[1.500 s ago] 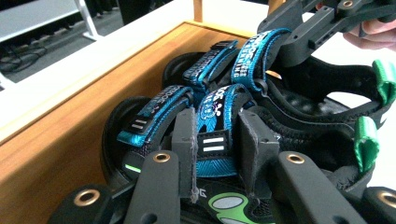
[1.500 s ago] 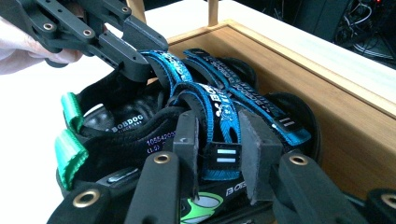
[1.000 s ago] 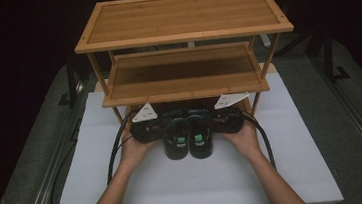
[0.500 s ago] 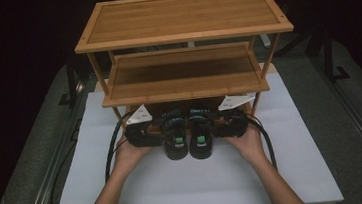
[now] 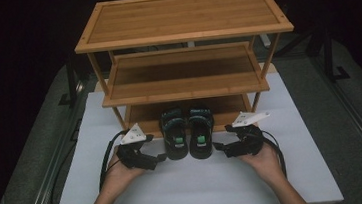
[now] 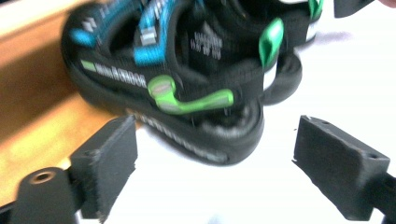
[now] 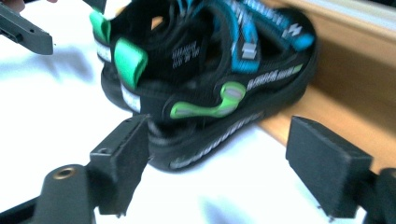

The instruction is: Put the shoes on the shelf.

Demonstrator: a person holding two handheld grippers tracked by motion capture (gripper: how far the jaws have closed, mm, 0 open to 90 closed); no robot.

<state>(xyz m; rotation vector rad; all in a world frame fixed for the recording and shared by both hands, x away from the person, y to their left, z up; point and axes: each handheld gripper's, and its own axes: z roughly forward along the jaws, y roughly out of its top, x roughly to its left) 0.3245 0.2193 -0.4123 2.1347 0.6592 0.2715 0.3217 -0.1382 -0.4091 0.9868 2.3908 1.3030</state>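
A pair of black sandals with green and blue straps stands side by side, toes under the bottom shelf of the bamboo rack [image 5: 188, 89], heels on the white mat. My left gripper [image 5: 161, 157] sits just left of the left sandal [image 5: 174, 132]. Its jaws have just been opening, and it is open and holds nothing. In the left gripper view the left sandal's heel [image 6: 187, 98] lies just ahead of the left gripper [image 6: 215, 154], untouched. My right gripper [image 5: 216, 146] mirrors it beside the right sandal [image 5: 200, 131]. Its jaws have also just been opening; the right sandal [image 7: 210, 84] lies ahead of the open right gripper [image 7: 217, 140].
The rack has three bamboo shelves, with the top shelf [image 5: 181, 16] and middle one bare. It stands at the back of a white mat [image 5: 197, 186] on a grey table. Black cables [image 5: 105, 157] loop from each gripper. Dark metal stands flank the table.
Both grippers were pressed against the outer sides of the sandals. They have let go, opened and drawn apart sideways. The sandals have slid slightly toward the rack.
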